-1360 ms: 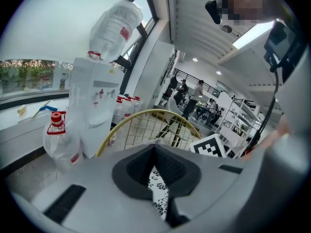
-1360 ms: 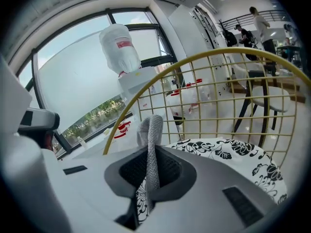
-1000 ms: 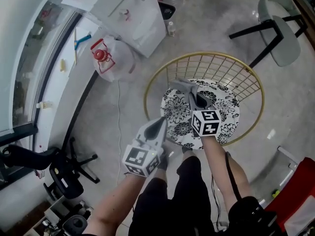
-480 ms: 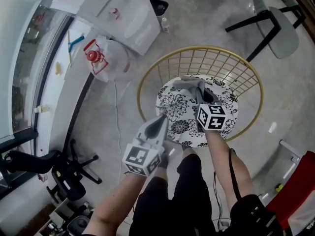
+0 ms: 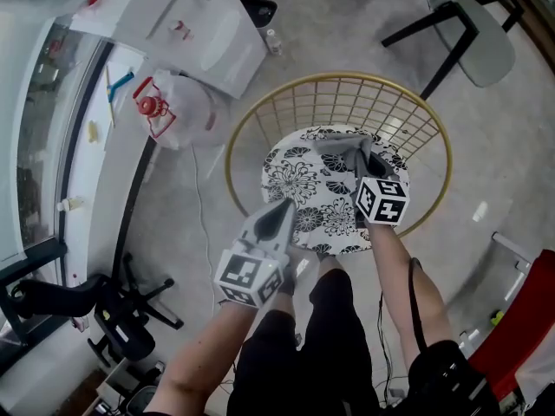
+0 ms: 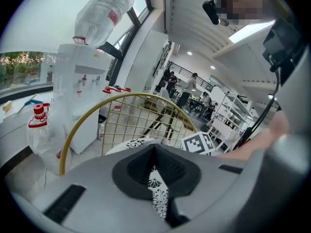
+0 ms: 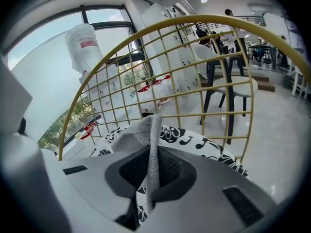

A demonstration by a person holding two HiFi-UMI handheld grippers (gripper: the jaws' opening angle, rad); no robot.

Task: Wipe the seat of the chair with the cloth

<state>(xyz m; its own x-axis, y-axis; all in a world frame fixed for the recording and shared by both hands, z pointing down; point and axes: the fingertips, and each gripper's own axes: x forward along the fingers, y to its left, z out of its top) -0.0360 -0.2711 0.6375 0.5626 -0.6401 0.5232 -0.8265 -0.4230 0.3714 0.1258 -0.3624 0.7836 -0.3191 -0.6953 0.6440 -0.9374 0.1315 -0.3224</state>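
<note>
Right tool (image 5: 357,165) pinches cloth (image 5: 334,148) over seat (image 5: 299,180); left tool (image 5: 283,211) pressed together, empty. Best: press flat, overlap strokes.

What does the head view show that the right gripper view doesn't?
Only the head view shows the left tongs, the person's legs and a black office chair on the floor. Only the right gripper view shows, close up, the right tongs pinched shut on the grey cloth. Both show that cloth, the flowery seat and the gold wire chair back.
</note>
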